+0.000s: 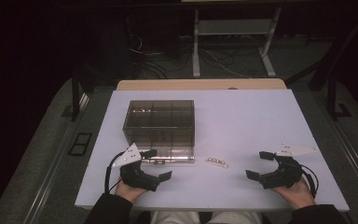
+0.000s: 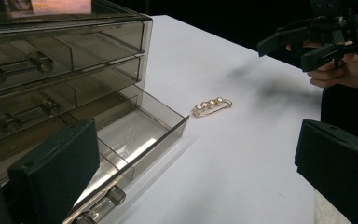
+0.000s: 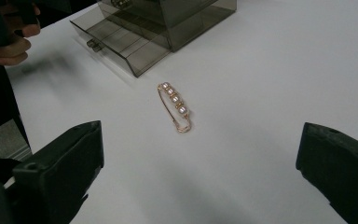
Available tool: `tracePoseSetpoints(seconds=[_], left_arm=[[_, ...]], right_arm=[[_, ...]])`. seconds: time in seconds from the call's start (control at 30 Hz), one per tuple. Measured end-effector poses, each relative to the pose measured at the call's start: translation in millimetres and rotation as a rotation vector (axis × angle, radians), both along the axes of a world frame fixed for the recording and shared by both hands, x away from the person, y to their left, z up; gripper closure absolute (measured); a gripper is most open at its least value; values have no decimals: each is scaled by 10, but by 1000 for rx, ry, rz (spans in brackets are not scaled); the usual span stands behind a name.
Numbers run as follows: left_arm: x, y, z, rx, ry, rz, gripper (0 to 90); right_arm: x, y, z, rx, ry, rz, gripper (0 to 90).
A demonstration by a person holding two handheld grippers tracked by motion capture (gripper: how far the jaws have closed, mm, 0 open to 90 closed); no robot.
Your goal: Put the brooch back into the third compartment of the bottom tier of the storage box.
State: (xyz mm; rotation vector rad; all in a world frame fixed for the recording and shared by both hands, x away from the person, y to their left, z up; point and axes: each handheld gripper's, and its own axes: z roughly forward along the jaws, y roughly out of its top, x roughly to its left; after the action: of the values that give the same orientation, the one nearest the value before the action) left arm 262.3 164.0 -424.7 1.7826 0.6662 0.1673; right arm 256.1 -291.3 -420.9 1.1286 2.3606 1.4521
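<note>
A gold safety-pin brooch with several pearls (image 1: 216,162) (image 2: 212,106) (image 3: 175,106) lies on the white table between my two grippers. A smoky clear drawer box (image 1: 158,123) (image 2: 65,56) (image 3: 177,14) stands left of centre, with its bottom drawer (image 1: 168,157) (image 2: 135,128) (image 3: 121,44) pulled out. My left gripper (image 1: 159,164) (image 2: 198,186) is open beside the drawer front, nothing between its jaws. My right gripper (image 1: 257,165) (image 3: 196,172) is open too, facing the brooch from the right and apart from it.
The white table top (image 1: 242,116) ends at a front edge just under my hands. A wooden strip (image 1: 200,84) lies behind it, with desk legs and cables on the floor (image 1: 200,56) beyond. The upper drawers (image 2: 32,65) are closed.
</note>
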Motion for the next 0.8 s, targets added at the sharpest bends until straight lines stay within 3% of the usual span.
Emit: tracePoseSetpoints(seconds=[0.8], left_arm=[[-4, -11, -3, 9, 3, -7, 0]], right_arm=[[-14, 23, 56, -8, 8, 18, 3]])
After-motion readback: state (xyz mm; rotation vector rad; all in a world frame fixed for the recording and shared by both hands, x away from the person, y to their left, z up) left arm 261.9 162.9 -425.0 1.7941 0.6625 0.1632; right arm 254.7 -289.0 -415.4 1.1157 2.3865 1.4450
